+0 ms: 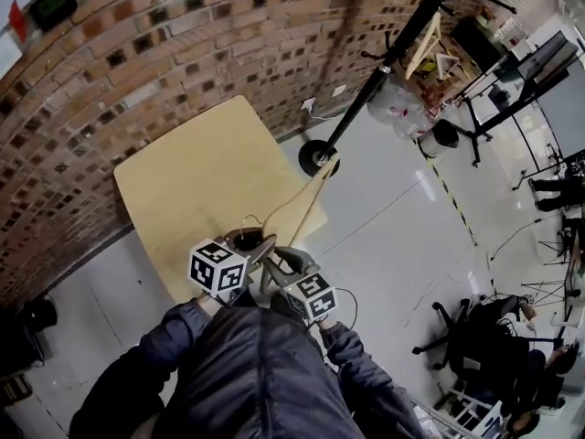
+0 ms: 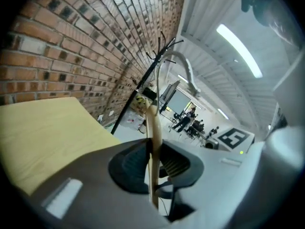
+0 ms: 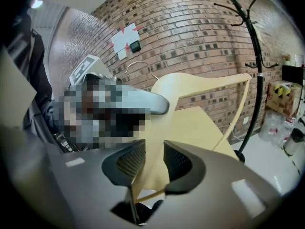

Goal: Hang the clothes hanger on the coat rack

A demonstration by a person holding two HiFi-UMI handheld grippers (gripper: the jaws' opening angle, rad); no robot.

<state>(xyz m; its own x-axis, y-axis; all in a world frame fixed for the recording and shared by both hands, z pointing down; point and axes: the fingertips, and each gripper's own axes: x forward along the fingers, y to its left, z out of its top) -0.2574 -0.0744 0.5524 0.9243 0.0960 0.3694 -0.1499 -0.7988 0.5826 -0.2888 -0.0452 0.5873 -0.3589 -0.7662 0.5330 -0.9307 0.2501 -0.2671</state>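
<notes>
The wooden clothes hanger [image 1: 306, 199] with a metal hook [image 1: 249, 219] is held up over the near edge of the light wood table [image 1: 201, 172], its long arm reaching toward the base of the black coat rack [image 1: 384, 62]. My left gripper [image 1: 260, 247] is shut on it; in the left gripper view the pads pinch the hanger [image 2: 152, 128] edge-on at my left gripper [image 2: 153, 159], with the hook [image 2: 183, 63] above. My right gripper [image 1: 285, 262] sits just beside it. In the right gripper view the hanger [image 3: 190, 87] passes between the parted jaws of my right gripper [image 3: 153, 159], which stands open.
A brick wall [image 1: 183, 44] runs behind the table. The rack's round base [image 1: 317, 156] stands on the grey floor just past the table corner, with clear plastic bottles [image 1: 398, 108] beside it. Office chairs [image 1: 457, 327], stands and people fill the right side.
</notes>
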